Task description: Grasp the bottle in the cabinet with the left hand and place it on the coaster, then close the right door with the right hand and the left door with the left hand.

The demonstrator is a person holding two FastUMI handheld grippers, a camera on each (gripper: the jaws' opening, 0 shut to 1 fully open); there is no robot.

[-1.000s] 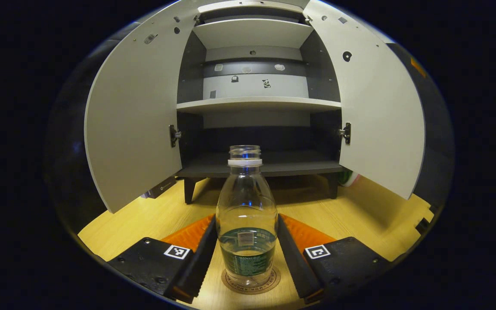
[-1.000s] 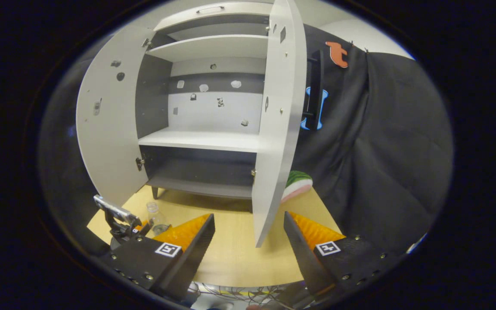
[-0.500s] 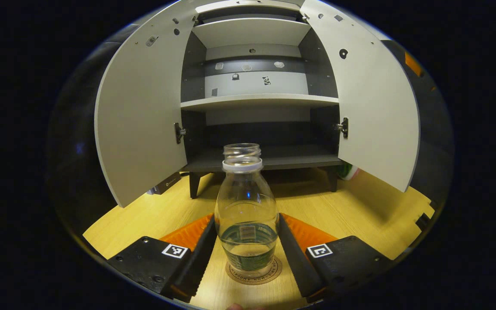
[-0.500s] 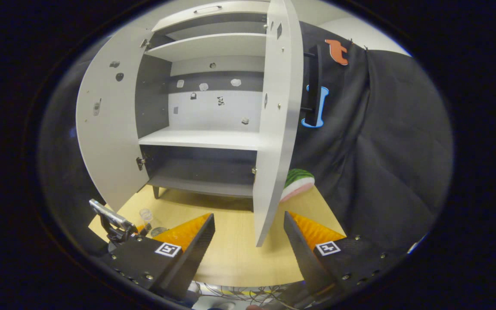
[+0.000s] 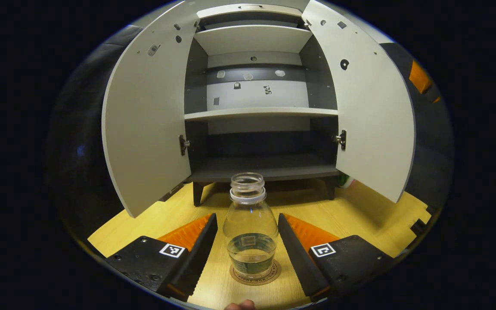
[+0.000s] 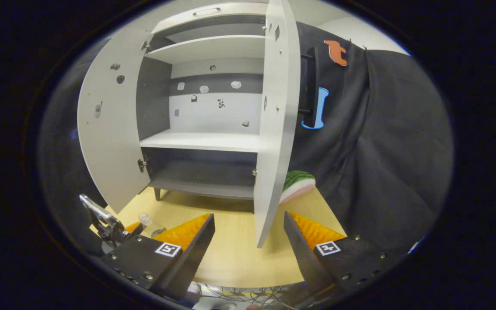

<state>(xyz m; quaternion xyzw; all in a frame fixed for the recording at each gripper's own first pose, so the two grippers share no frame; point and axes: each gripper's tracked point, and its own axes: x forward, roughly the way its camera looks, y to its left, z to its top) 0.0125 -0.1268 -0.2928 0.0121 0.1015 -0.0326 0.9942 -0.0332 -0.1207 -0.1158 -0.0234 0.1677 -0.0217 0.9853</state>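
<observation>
My left gripper (image 5: 247,241) is spread wide, the clear uncapped plastic bottle (image 5: 250,228) standing upright on the round brown coaster (image 5: 254,275) between its fingers, touching neither. My right gripper (image 6: 249,241) gapes empty just before the grey right door's (image 6: 274,129) edge.
</observation>
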